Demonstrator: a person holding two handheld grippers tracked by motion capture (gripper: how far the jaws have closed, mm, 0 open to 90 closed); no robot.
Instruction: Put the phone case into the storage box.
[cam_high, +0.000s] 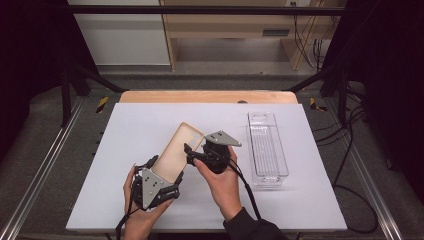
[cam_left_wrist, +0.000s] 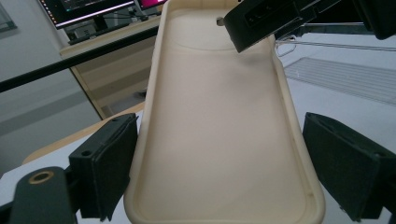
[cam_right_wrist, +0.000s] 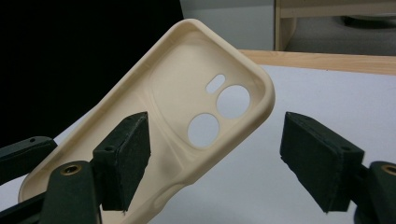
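Item: cream phone case, soft-looking shell, held clear above the white table near its middle, long axis running from the person's near left up and away to the right, inner face turned up toward the high camera. Holder: left gripper, at the case's lower, plain end; in the left gripper view the two pads bracket the shell's long sides, the left pad tight on the rim, the right pad's contact hard to make out, so the hold reads as a pinch across the width rather than a certain clamp on both sides. Approaching tool: right gripper, level with the upper, camera-cutout end and coming in from the case's right edge; its jaws stand spread, nothing pressed between them. In the right gripper view the cutout corner lies between the two pads, nearer the left one, with open table showing before the right pad. Governing relation, as a judgement: the case's free end sits ahead of the right fingers and slightly left of centre, its long axis slanting across their gap, so the right hand is the nearer to take that end. Adjacent: clear plastic bin, well apart to the right, resting on the table.
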